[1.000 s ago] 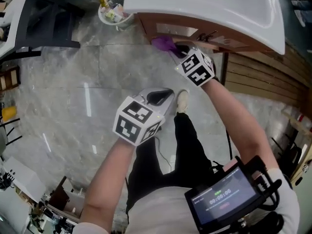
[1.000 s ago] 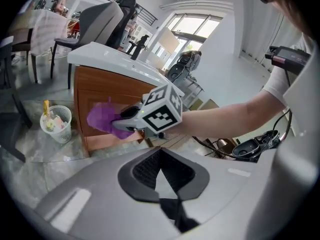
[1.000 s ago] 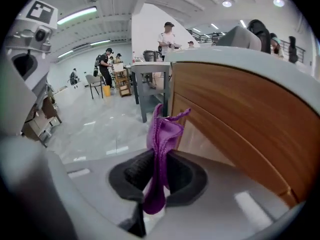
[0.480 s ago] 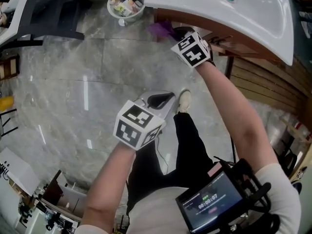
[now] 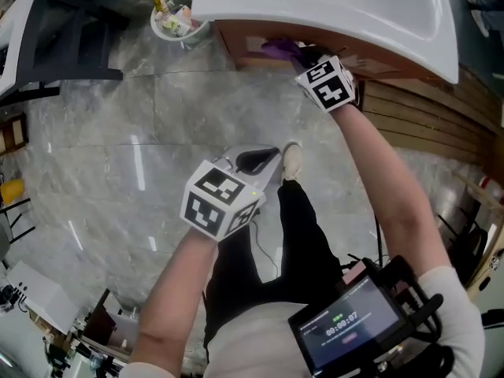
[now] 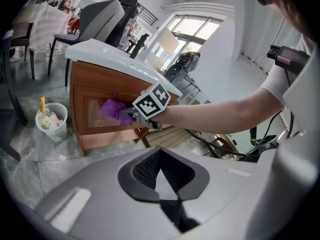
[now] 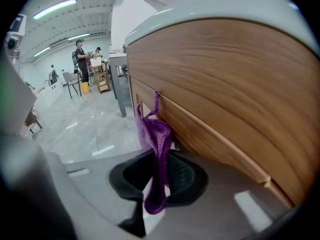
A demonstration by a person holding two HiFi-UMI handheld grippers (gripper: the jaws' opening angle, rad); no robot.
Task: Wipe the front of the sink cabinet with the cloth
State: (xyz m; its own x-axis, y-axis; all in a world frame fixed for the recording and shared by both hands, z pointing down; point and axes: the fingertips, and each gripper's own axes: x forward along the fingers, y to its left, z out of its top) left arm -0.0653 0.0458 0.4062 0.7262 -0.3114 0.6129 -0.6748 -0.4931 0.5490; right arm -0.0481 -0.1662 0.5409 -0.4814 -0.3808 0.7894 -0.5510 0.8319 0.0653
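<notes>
The wooden sink cabinet point(image 5: 252, 36) stands under a white basin point(image 5: 331, 6) at the top of the head view. My right gripper point(image 5: 303, 53) is shut on a purple cloth point(image 5: 279, 50) and holds it against the cabinet front point(image 7: 225, 99). In the right gripper view the purple cloth point(image 7: 156, 154) hangs between the closed jaws, touching the wood. From the left gripper view the cloth point(image 6: 112, 109) shows on the cabinet's lower panel point(image 6: 95, 114). My left gripper point(image 5: 256, 160) hovers over the floor, away from the cabinet, shut with nothing in it.
A small white waste basket point(image 5: 177, 18) with rubbish stands on the marble floor left of the cabinet. A dark office chair point(image 5: 55, 38) is at the far left. Slatted wood panels point(image 5: 425, 124) lie to the right. The person's legs and shoe point(image 5: 293, 160) are below the cabinet.
My right gripper with the cloth has slid rightward along the cabinet front after sweeping left. The left gripper has stayed in place.
</notes>
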